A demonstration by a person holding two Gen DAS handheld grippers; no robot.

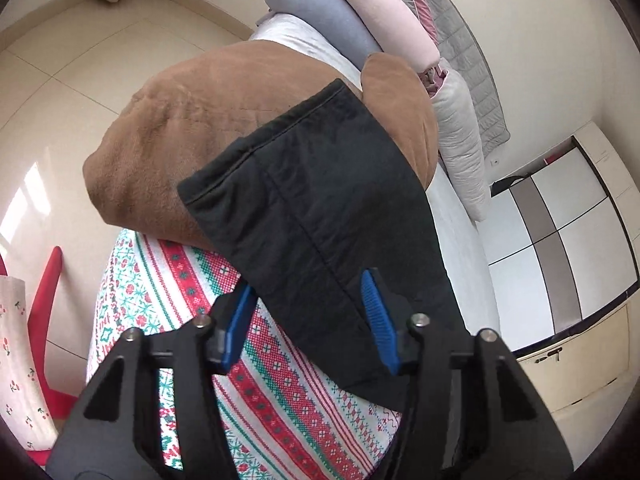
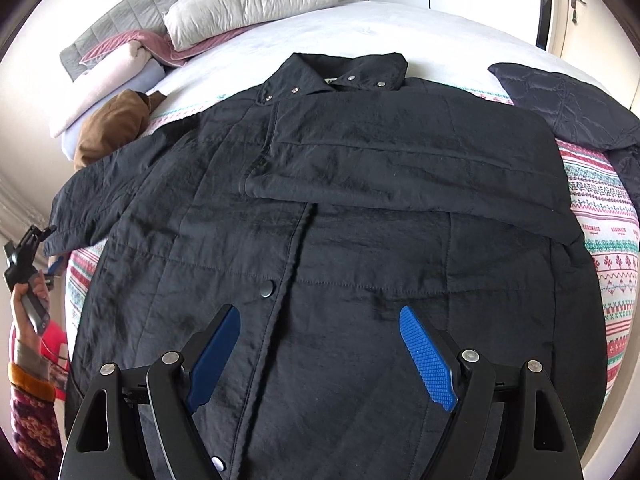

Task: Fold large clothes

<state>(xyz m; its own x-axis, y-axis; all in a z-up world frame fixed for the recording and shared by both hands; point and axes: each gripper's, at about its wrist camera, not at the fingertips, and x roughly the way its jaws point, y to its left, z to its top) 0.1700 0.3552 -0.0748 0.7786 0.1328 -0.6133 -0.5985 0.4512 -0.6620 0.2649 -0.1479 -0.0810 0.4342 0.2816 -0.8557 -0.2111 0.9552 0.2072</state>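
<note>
Two grippers up, neither gripping anything. Black quilted jacket (image 2: pixel 320 208) lies front-up on the patterned blanket (image 2: pixel 600 240), collar toward the pillows (image 2: pixel 248 4), snaps shut down the placket, so it's squared up as the fold base. One sleeve (image 2: pixel 400 168) is already laid across the chest, cuff ending near the placket; that side looks done. Other sleeve (image 1: pixel 312 200) runs out from the jacket body over the blanket edge, cuff resting on a brown plush cushion (image 1: pixel 180 120) — prob the next thing to fold in.

Left gripper (image 1: pixel 308 316) sits over that sleeve nr the shoulder end, jaws part open, straddling the sleeve edge w/ fabric between the pads but no pinch visible. Reads as lining up a grab so the sleeve can be swung across the chest.

Right gripper (image 2: pixel 320 356) hangs over the jacket's lower front, just beside the placket snap (image 2: pixel 265 290), jaws wide, nothing held. Likely parked there to pin the body or wait for the hem fold.
</note>
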